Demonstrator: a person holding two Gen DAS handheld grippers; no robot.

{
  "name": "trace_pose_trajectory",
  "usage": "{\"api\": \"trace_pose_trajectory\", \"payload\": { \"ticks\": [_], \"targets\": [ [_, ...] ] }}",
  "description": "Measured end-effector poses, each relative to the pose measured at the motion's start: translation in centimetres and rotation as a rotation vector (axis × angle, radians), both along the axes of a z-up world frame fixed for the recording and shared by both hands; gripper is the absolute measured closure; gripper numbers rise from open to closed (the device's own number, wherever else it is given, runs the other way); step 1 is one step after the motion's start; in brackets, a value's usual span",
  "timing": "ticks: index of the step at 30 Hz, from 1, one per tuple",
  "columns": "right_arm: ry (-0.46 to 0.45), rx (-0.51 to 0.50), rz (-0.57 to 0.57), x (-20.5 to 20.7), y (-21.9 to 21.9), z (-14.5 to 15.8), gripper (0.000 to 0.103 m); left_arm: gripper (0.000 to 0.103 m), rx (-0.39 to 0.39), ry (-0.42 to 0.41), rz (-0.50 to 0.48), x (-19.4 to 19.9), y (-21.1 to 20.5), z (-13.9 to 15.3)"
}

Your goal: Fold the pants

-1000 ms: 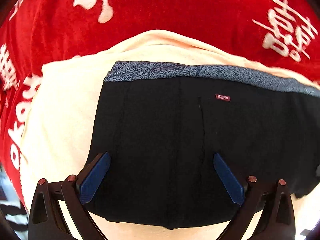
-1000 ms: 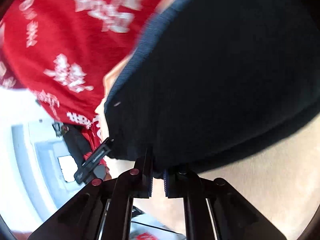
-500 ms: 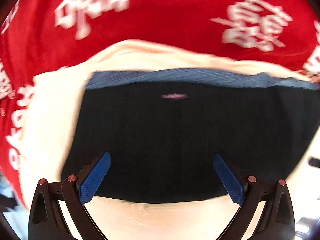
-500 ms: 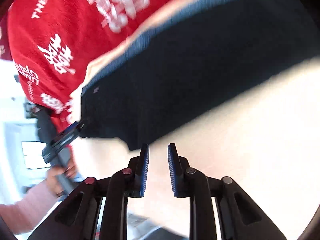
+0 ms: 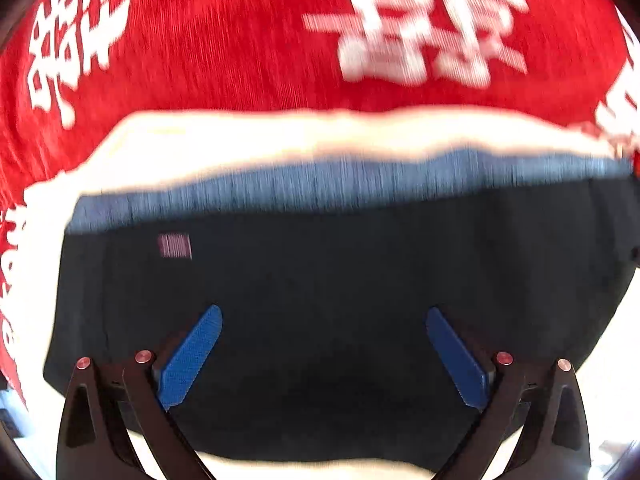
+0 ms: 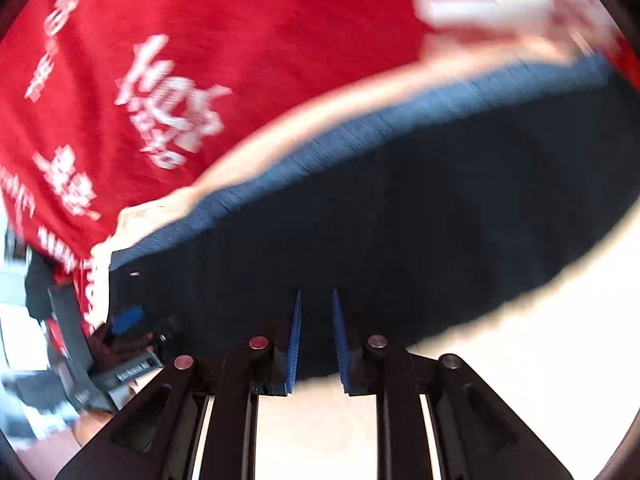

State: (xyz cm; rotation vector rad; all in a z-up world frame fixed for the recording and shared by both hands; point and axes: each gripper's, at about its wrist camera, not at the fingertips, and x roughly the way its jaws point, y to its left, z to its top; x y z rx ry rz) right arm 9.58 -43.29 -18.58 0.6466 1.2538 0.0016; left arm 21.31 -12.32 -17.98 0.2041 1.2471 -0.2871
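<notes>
Pants (image 5: 340,280): black, folded, blue-grey waistband at the far edge, lying flat on a cream cloth (image 5: 240,144) over a red printed blanket (image 5: 240,40).
Left gripper (image 5: 324,352): above the near half of the pants, blue pads spread wide, nothing between them.
Right gripper (image 6: 316,336): at the pants' near edge, jaws narrowly parted and closing, gap showing dark fabric beneath, pads not pressing it.
Label (image 5: 175,246): small maroon tag near the waistband.

A red blanket (image 5: 248,64) with white lettering carries a cream cloth (image 5: 256,140); folded black pants (image 5: 340,272) lie on the cream cloth.
</notes>
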Motion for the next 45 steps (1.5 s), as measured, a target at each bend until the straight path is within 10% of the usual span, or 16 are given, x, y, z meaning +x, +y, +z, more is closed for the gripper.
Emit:
{"api": "trace_pose_trajectory", "payload": {
  "ticks": [10,17,20,32,41,45],
  "targets": [
    [0.003,0.019,0.033,8.9,-0.4,-5.3,0.092,0.0,0.051,-0.016,0.106,7.7,-0.3,-4.5],
    [0.009,-0.19,-0.053,9.6,-4.9,-4.1,0.081,0.0,0.018,-0.012,0.109,9.9,2.0,-3.7],
    [-0.014,-0.19,-0.049,7.2,-5.7,-1.9,0.063,0.0,-0.052,0.006,0.073,8.0,0.4,-1.2],
    [0.073,-0.209,-0.109,-4.6,-9.5,-1.4,0.062,0.0,-0.108,0.129,-0.113,-2.4,-8.1,-2.0],
    [-0.01,-0.118,0.008,2.8,-14.1,-2.0,0.077,0.0,-0.1,0.099,-0.096,-2.3,-8.8,-2.8],
    [0.012,-0.268,0.001,4.0,-16.8,-3.0,0.081,0.0,-0.128,0.09,-0.061,-2.5,-10.1,-2.2]
  ]
}}
